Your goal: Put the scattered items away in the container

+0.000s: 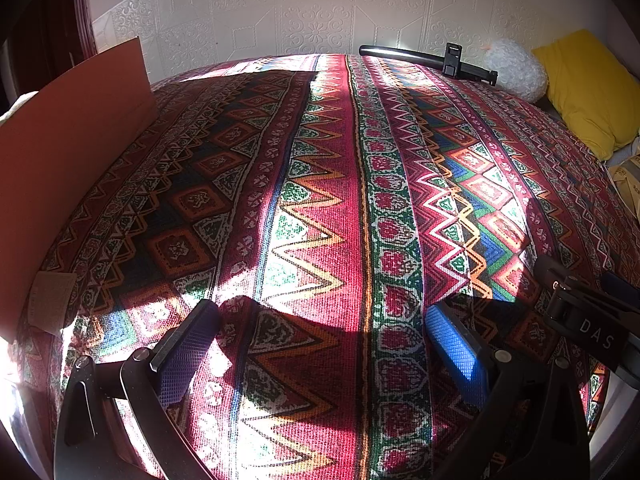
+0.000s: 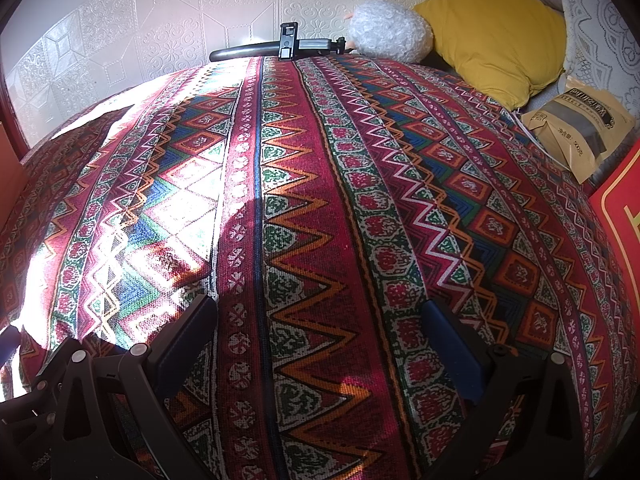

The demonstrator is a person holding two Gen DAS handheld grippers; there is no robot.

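Observation:
My left gripper (image 1: 320, 312) is open and empty above the patterned bedspread (image 1: 320, 200). My right gripper (image 2: 318, 308) is open and empty over the same cloth (image 2: 320, 200). A cardboard box wall (image 1: 68, 152) stands at the left in the left wrist view. A black phone-holder arm (image 1: 436, 58) lies at the far edge by the wall; it also shows in the right wrist view (image 2: 280, 46). A tan paper pouch (image 2: 580, 128) lies at the right. The right gripper's body (image 1: 588, 316) shows at the right of the left wrist view.
A yellow pillow (image 2: 496, 32) and a white fluffy plush (image 2: 388, 32) lie at the back right. A red box (image 2: 624, 232) stands at the right edge. An embossed white wall (image 2: 240, 0) runs behind the bed.

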